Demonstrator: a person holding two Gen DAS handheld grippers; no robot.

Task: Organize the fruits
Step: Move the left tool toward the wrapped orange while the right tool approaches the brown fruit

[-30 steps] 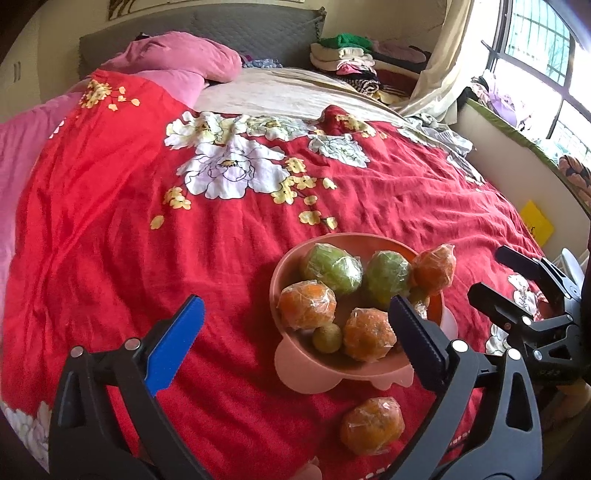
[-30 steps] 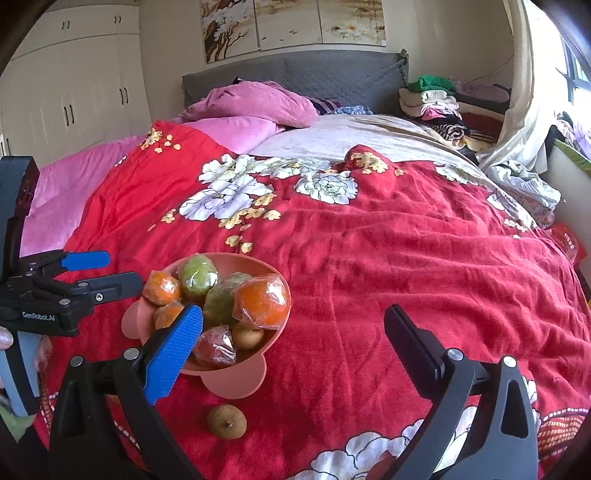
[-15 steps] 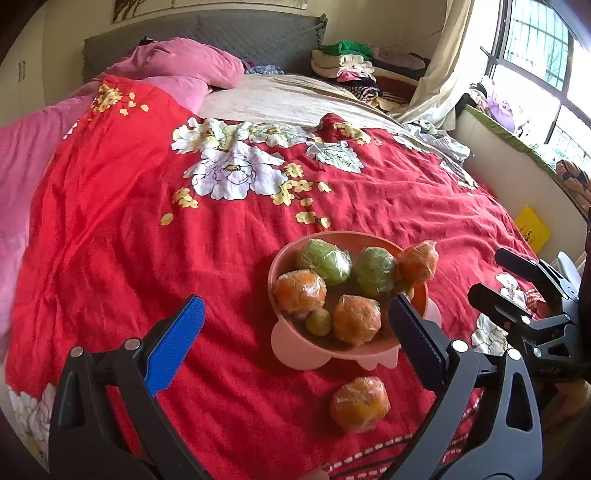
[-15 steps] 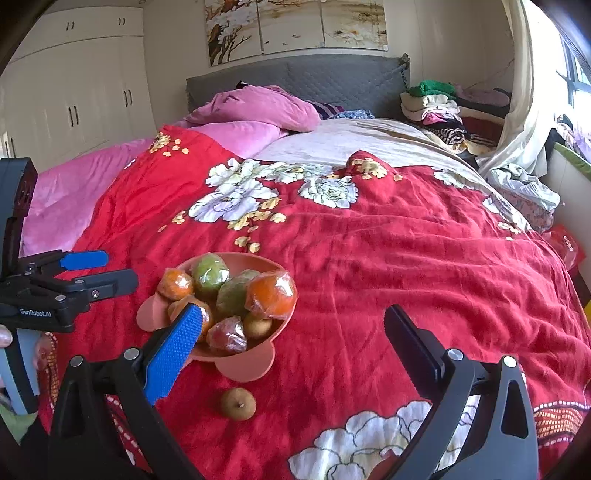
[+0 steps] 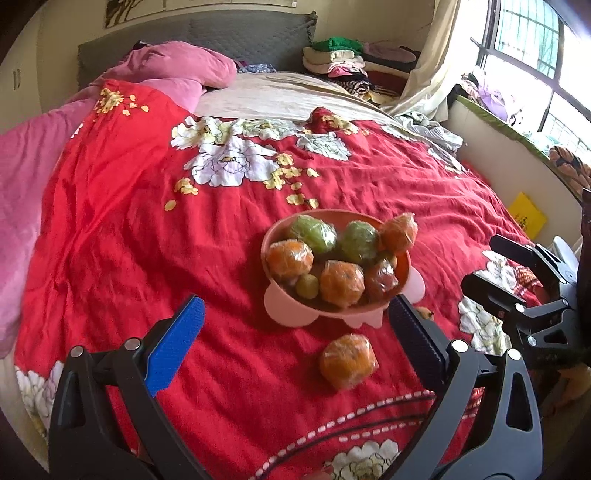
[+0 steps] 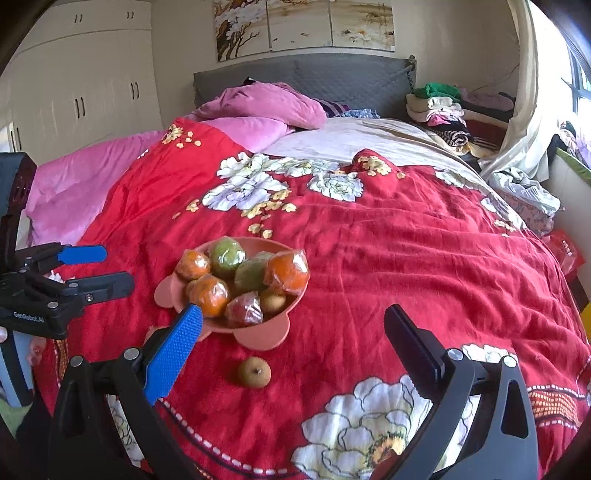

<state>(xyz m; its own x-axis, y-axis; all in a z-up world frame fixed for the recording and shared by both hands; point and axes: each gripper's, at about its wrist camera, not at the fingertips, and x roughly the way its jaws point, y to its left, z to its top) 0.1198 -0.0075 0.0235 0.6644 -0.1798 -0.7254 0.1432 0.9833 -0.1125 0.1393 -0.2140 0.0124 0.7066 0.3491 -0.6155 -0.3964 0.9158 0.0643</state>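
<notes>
Two tongs, left tongs (image 5: 295, 325) and right tongs (image 6: 295, 325), are gaping wide, holding nothing; bowl (image 5: 284, 314) is sitting at 12 o'clock.

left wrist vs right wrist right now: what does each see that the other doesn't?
Left wrist only: the wrapped orange lying loose on the red bedspread in front of the pink bowl, and the window.

Right wrist only: the brown fruit in full, loose in front of the bowl; the wardrobe; the wall paintings.

Both: the bowl of wrapped fruit, the bedspread, the pink pillow, the folded clothes, and the left gripper and right gripper, each open.
</notes>
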